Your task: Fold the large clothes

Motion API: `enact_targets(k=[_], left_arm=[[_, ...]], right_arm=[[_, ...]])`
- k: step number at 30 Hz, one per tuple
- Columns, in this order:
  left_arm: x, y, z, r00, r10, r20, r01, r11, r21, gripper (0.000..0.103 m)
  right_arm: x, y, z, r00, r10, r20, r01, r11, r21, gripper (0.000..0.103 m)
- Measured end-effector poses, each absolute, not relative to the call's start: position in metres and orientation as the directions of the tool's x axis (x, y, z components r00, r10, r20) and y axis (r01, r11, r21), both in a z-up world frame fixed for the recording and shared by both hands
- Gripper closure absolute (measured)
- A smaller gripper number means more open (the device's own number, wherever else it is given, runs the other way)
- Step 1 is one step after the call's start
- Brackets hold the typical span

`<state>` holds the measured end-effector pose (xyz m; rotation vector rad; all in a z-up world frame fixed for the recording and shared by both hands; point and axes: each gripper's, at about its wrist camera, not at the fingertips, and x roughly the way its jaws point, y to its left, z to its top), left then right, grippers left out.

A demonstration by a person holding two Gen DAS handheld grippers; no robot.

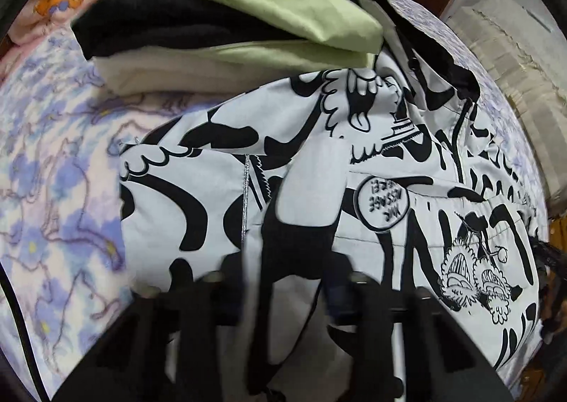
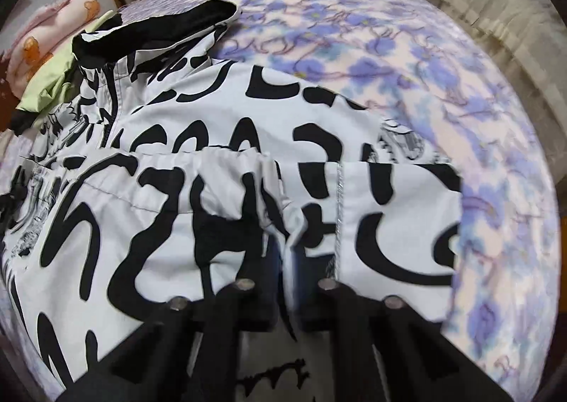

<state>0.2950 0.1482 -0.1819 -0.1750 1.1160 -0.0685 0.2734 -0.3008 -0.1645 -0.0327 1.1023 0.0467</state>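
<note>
While the black-and-white printed jacket [image 1: 319,161] lies spread across the bed, I have both tools down on its near edge. It covers most of the flowered bedspread [image 1: 60,189] in front of me, its black-lined collar [image 2: 159,26] at the far end and a round patch with lettering [image 1: 384,201] on the left panel.

My left gripper [image 1: 283,281] has its fingers drawn close together, and a fold of the jacket's cloth runs up between them, so I read it as pinching the fabric. My right gripper [image 2: 285,260] is pressed together too, with a ridge of the jacket's gathered edge squeezed between its two fingers. Both pictures are somewhat blurred near the fingertips, so the exact contact is hard to make out.

Past the jacket, in the left view, a stack of folded clothes [image 1: 219,12] sits on the bedspread: pale green on top, black beneath, cream at the bottom, its near edge touching the jacket. A pink blanket with orange figures [image 2: 53,29] lies at the far left, and a beige upholstered piece [image 2: 496,12] stands beside the bed on the right.
</note>
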Motion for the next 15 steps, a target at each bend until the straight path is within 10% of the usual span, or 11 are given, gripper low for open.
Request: enact_targets(k=[15], left_arm=[[0.293,0.139,-0.082,0.66,-0.074,-0.748,-0.028,0.992,-0.123,0.095]], right_arm=[[0.247,-0.319,-0.047,0.759,-0.006,-0.651,0.08,0.993,0.084,0.101]])
